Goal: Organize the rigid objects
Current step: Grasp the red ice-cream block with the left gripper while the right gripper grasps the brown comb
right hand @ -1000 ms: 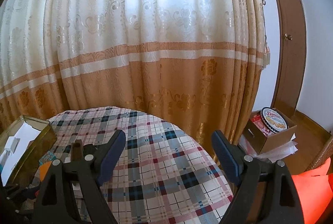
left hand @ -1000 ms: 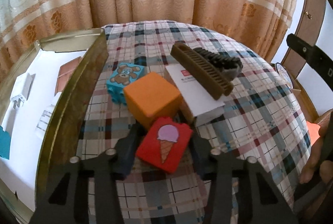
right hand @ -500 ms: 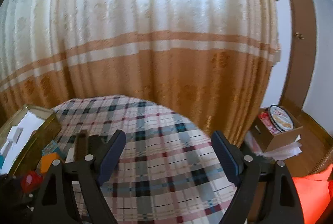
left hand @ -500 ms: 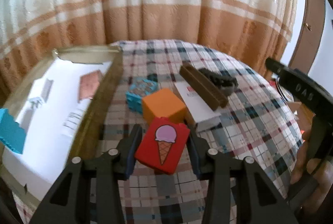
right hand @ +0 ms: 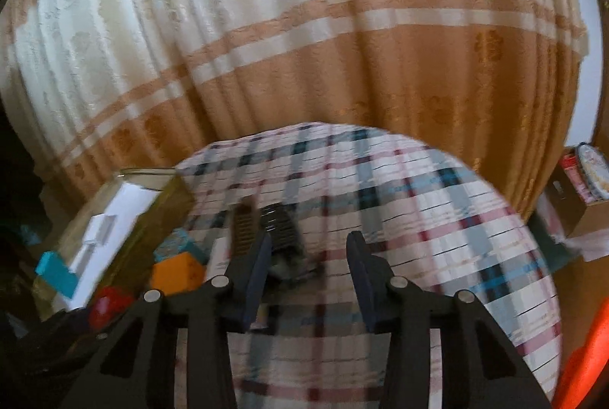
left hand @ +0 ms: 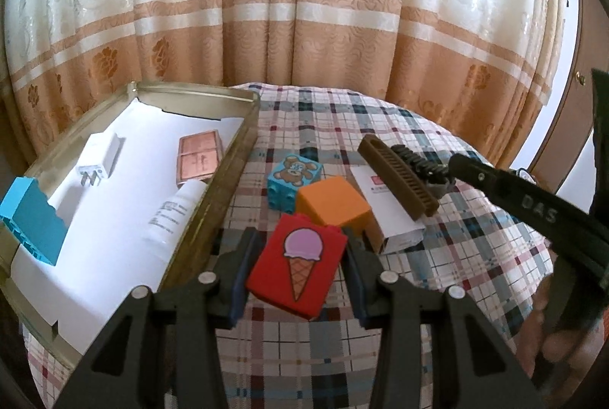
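Note:
My left gripper (left hand: pixel 297 270) is shut on a red block with an ice-cream picture (left hand: pixel 297 266) and holds it above the plaid table. Beyond it lie an orange cube (left hand: pixel 333 205), a blue bear block (left hand: pixel 295 179), a white box (left hand: pixel 388 209), a brown comb (left hand: pixel 397 180) and a dark hair clip (left hand: pixel 422 165). A gold tin tray (left hand: pixel 213 203) on the left holds a blue block (left hand: pixel 32 218), a white charger (left hand: pixel 99 163) and a copper palette (left hand: pixel 200 158). My right gripper (right hand: pixel 310 266) is open and empty, above the table near the hair clip (right hand: pixel 279 226); that view is blurred.
Curtains hang behind the round plaid table (left hand: pixel 475 257). A cardboard box with a biscuit tin (right hand: pixel 582 188) stands on the floor at the right. The right gripper's arm (left hand: pixel 533 207) crosses the left wrist view at the right.
My left gripper has lifted the red block and drawn back, with the tray more in view. My right gripper has tilted down toward the table, and its jaws are narrower.

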A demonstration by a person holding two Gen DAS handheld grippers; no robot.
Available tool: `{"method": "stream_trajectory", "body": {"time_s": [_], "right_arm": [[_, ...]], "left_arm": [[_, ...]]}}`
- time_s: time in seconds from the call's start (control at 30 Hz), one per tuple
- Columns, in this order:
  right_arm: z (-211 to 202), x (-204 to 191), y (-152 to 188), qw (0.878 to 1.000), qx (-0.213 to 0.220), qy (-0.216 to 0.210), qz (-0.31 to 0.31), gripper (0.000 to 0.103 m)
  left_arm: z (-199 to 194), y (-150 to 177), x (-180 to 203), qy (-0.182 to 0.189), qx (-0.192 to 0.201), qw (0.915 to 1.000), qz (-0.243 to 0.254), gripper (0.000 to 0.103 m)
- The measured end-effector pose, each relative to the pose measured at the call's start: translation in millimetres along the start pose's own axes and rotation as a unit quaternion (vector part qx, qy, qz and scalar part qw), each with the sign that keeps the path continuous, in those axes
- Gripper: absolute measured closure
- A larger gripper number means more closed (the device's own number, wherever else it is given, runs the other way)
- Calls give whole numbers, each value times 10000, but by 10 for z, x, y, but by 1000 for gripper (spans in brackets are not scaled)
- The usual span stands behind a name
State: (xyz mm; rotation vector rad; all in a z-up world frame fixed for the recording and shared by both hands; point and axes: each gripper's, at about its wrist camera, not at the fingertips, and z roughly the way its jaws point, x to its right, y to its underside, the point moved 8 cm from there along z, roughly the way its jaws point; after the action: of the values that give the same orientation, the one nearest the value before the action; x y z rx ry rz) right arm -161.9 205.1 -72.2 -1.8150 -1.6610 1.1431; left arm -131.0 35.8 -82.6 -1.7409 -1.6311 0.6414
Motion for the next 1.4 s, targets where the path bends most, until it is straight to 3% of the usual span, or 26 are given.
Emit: {"method": "stream_trajectory", "body": {"time_s": [0.17, 0.37, 0.77, 0.83, 0.87, 1.07, 1.23, 1.4], "right_arm": [[17, -166, 149, 9980, -268, -548, 187, 59], [222, -326, 198, 9939, -692, -857, 97, 59], [607, -449, 14, 9949, -800, -568, -244, 59], [652, -441, 50, 9946, -867, -472, -315, 71], [668, -433, 76, 9944, -902, -444, -330, 72], [565, -339, 78, 9963, -712, -472, -110, 74], [227, -260, 44, 9984, -154, -511, 207, 75], [34, -84, 116, 9956, 62, -599, 724, 75]], "left_arm": [[-10, 2, -19, 8, 18, 10000, -45, 61], [-20, -1, -25, 24, 34, 10000, -75, 61], [-10, 17, -29, -21, 2, 10000, -77, 61], [-4, 17, -32, -13, -19, 10000, -97, 61], [-1, 19, -35, -15, -27, 9999, -106, 61], [-5, 13, -38, -15, -16, 9999, -126, 61], [-6, 14, -45, -8, 13, 9999, -135, 61], [-22, 19, -30, 6, 47, 9999, -115, 61]]}}
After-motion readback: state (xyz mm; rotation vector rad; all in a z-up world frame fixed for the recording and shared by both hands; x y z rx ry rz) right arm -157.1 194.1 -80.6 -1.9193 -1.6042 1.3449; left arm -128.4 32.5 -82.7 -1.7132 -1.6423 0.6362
